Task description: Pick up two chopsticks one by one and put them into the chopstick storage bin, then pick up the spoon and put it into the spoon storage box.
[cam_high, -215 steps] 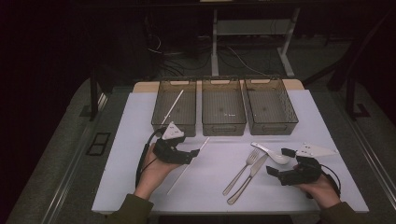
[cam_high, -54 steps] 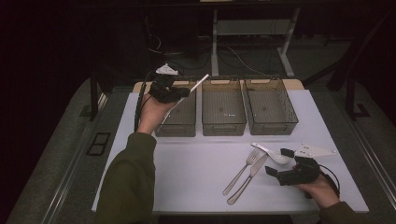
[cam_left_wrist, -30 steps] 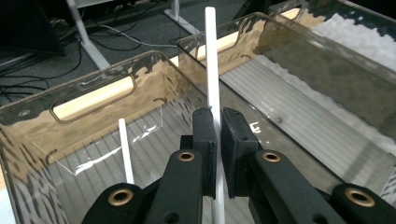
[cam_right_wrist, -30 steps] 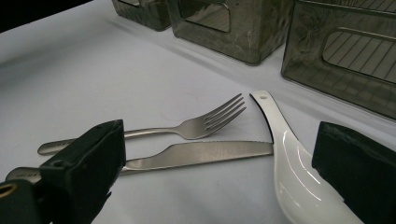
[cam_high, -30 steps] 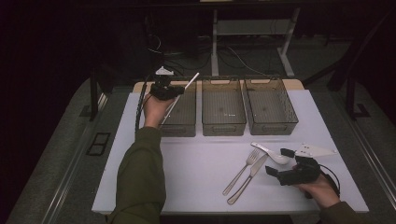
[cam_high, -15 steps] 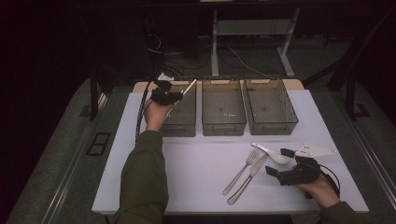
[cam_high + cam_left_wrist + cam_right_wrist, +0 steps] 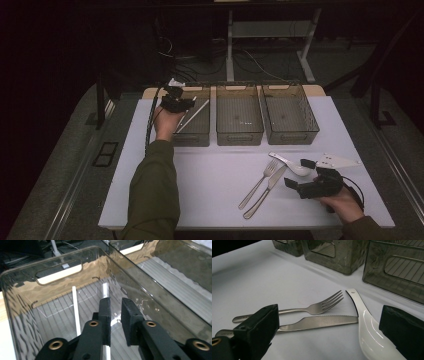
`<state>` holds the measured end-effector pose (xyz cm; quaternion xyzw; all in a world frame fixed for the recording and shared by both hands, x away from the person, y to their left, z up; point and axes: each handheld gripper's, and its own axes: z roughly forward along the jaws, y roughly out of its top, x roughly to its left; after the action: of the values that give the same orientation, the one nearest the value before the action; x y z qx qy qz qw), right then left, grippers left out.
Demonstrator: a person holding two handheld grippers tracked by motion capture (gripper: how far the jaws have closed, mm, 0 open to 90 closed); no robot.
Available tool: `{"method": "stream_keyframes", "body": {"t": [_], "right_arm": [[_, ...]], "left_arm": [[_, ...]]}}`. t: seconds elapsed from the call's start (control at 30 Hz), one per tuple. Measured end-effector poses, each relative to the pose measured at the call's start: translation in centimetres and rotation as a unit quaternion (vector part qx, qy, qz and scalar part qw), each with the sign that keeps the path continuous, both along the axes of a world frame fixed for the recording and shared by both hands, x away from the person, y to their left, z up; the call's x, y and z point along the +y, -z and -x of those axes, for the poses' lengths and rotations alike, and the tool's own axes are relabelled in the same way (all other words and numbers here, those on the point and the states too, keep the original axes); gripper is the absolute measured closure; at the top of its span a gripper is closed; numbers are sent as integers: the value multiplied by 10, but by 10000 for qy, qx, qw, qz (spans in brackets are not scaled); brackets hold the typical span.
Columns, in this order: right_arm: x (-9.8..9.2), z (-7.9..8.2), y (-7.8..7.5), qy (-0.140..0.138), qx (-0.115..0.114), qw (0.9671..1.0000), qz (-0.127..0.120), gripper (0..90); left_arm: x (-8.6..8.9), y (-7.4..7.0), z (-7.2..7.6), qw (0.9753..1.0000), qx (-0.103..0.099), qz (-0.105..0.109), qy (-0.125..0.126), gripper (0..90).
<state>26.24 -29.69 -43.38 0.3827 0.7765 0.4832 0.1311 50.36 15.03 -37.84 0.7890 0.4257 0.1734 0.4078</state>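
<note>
— At the far-left bin (image 7: 192, 131), our white chopstick (image 7: 105, 291) lies beside its twin (image 7: 75, 312); light, stiff, slick; we'd pinch it mid-shaft

— The left gripper (image 7: 115, 305) hangs just above it, jaws slightly parted, pinching nothing; half a second ago the stick angled up over the rim; our right gripper (image 7: 306, 187), spread wide, idles by the spoon (image 7: 368, 333), fork (image 7: 322, 305), knife (image 7: 317, 322)
</note>
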Motion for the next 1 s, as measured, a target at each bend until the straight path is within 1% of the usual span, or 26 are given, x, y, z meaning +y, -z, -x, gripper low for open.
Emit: {"method": "stream_keyframes", "body": {"t": [0.07, 0.17, 0.23, 0.33, 0.37, 0.4, 0.5, 0.57, 0.6, 0.63, 0.67, 0.7, 0.73, 0.8, 0.87, 0.97, 1.0], "right_arm": [[0, 0, 0, -1, -1, 10000, 1, 29], [0, 0, 0, 0, -1, 10000, 6, 30], [0, -1, 0, -4, -23, 10000, 19, 30], [0, 0, 0, 5, -16, 10000, 20, 29], [0, 0, 0, 7, -17, 10000, 23, 29], [0, 0, 0, 9, -19, 10000, 25, 29], [1, 0, 0, 17, -23, 10000, 28, 29], [1, 0, 0, 17, -29, 10000, 24, 29], [1, 0, 0, 16, -29, 10000, 30, 29], [1, 0, 0, 28, -22, 10000, 30, 30], [0, 0, 0, 33, -11, 10000, 17, 30], [0, 0, 0, 36, -7, 10000, 9, 29], [0, 0, 0, 37, -11, 10000, 13, 29], [1, 0, 0, 34, -16, 10000, 15, 30], [1, 0, 0, 37, -17, 10000, 0, 30], [1, -1, 0, 30, -21, 10000, -5, 30], [0, -1, 0, 24, -16, 10000, 3, 29]], "left_arm": [[0, -3, 2, 10000, -7, -28, 36, 728], [-1, -9, 6, 9999, 8, 47, 106, 679], [-2, -14, 10, 9998, -15, 1, 219, 657], [-2, -23, 16, 9993, 39, 82, 369, 596], [-3, -25, 18, 9988, 30, 147, 459, 577], [-3, -28, 21, 9986, 74, 161, 489, 566], [-4, -38, 31, 9981, 79, 196, 580, 533], [-4, -44, 37, 9975, -17, 212, 669, 518], [-4, -47, 40, 9972, -39, 230, 713, 508], [-4, -50, 44, 9972, -43, 304, 689, 499], [-4, -52, 47, 9968, -59, 292, 740, 492], [-4, -54, 50, 9966, -59, 330, 755, 485], [-5, -56, 54, 9963, -84, 377, 762, 476], [-5, -59, 61, 9960, -123, 378, 801, 457], [-5, -60, 67, 9955, -113, 337, 882, 437], [-7, -59, 76, 9945, -132, 356, 974, 414], [-7, -58, 79, 9941, -122, 319, 1026, 400]]}}
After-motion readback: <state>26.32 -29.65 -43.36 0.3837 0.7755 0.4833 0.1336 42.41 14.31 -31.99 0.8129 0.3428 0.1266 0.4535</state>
